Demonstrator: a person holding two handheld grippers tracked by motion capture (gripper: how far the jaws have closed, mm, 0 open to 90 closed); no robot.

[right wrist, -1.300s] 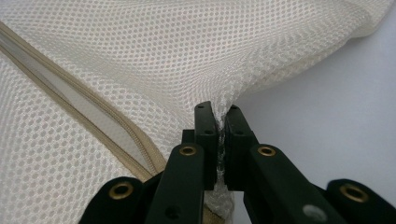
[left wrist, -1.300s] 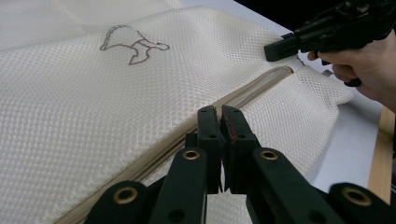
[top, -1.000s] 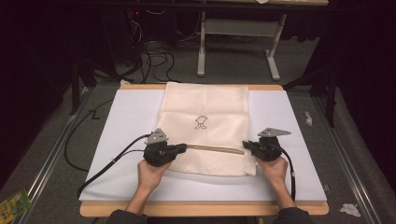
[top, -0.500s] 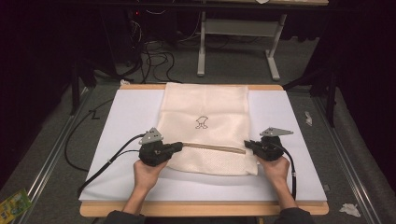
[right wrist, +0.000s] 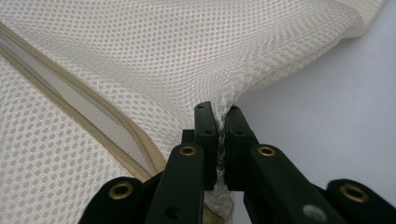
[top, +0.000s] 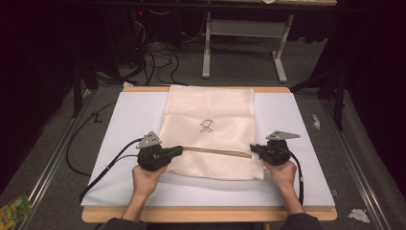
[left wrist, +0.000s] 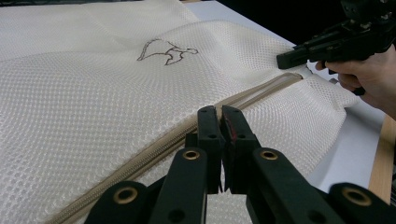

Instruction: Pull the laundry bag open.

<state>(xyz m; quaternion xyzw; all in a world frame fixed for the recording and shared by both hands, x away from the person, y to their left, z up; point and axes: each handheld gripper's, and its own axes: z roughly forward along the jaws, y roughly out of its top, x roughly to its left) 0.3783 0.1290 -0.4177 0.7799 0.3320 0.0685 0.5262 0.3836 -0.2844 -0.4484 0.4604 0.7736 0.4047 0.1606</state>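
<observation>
One white worktop (top: 134, 120) carries one cream mesh laundry bag (top: 210, 110), which lies flat across its middle with a small dark emblem (top: 207, 125) on its upper panel and a single tan zipper (top: 218, 152) running across its near part. The zipper appears open along most of the length between the two tools, the slot gaping in the right gripper view, so the work of running the slider looks only partly done; which way it is meant to travel cannot be told. Two tools are at work: the left tool (top: 175, 151) is clenched at the zipper's left end, apparently on the pull, though the pull itself is hidden, while the right tool (top: 253, 148) is clamped on a pinch of mesh at the bag's right edge.
</observation>
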